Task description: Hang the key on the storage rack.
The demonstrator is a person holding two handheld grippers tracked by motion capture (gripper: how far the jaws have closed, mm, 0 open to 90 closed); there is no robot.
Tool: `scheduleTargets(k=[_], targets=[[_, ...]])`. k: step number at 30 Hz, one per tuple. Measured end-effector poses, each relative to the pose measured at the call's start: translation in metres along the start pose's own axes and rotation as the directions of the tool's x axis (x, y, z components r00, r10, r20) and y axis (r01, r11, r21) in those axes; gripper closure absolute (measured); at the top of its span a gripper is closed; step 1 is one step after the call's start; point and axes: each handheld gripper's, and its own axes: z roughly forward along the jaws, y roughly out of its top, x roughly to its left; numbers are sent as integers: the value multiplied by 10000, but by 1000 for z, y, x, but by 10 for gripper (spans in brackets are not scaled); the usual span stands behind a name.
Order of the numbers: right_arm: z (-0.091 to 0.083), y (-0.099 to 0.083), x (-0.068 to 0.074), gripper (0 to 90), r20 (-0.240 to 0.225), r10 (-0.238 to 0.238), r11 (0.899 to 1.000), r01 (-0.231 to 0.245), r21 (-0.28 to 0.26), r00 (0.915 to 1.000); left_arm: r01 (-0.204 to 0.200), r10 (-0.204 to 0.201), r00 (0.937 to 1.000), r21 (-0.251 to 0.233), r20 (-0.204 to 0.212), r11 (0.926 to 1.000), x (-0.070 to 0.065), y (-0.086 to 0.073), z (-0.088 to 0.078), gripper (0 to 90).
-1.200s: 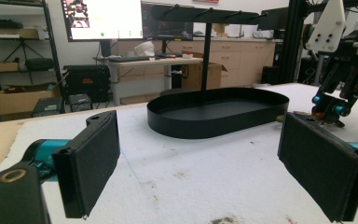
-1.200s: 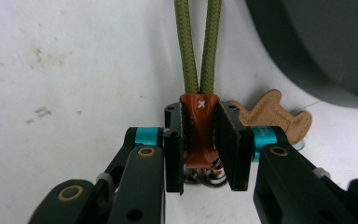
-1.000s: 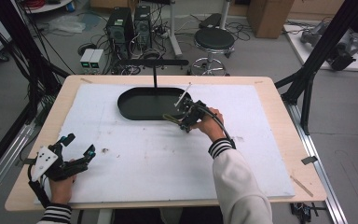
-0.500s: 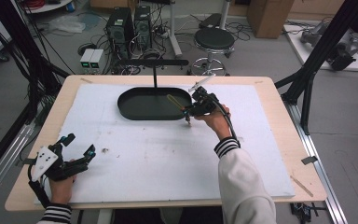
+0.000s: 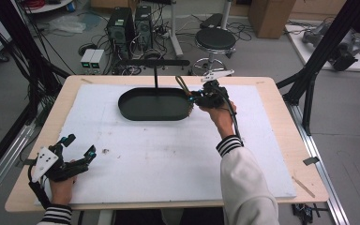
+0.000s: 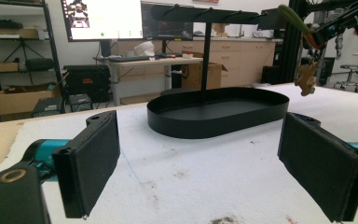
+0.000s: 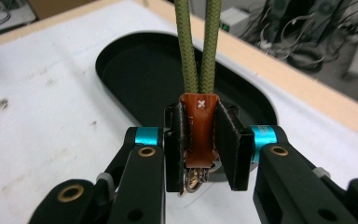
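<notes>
While the black oval metal tray with its T-shaped hanger bar [image 5: 153, 104] stands mid-table, the right gripper [image 5: 194, 98] is clamped on the brown leather tab of an olive-green cord-loop keychain [image 7: 198, 133], held above the tray's right end. Judged next: lift the loop clear of the bar's tip, keeping the pendant from swinging. The left gripper [image 5: 77, 150] rests wide open and empty at the near-left corner.

Ahead of me, a white mat [image 5: 168, 154] covers the wooden worktop [image 5: 281, 101]. Beyond its far edge: a black round stool [image 5: 215, 40], two computer towers [image 5: 131, 23], cardboard boxes [image 5: 267, 14].
</notes>
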Motion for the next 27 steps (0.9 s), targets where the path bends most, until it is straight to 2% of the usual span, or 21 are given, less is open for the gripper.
scheduleTargets(k=[10, 13, 17, 24, 27], targets=[[-12, 6, -7, 733, 862, 244, 9959, -167, -886, 9960, 21, -21, 10000, 19, 1, 10000, 0, 0, 0, 133], [-14, 8, -9, 733, 1148, 265, 9954, -156, -945, 9930, 19, -19, 10000, 17, 0, 10000, 0, 0, 0, 133], [-12, 15, -9, 733, 1227, 174, 9953, -54, -968, 9923, 17, -17, 10000, 15, 4, 10000, 0, 0, 0, 133], [-1, 24, -10, 733, 1677, -85, 9958, 237, -888, 9858, 20, -20, 10000, 20, 4, 10000, 0, 0, 0, 133], [4, 25, -11, 733, 1783, 3, 9953, 169, -949, 9840, 24, -24, 10000, 11, 3, 10000, 0, 0, 0, 133]])
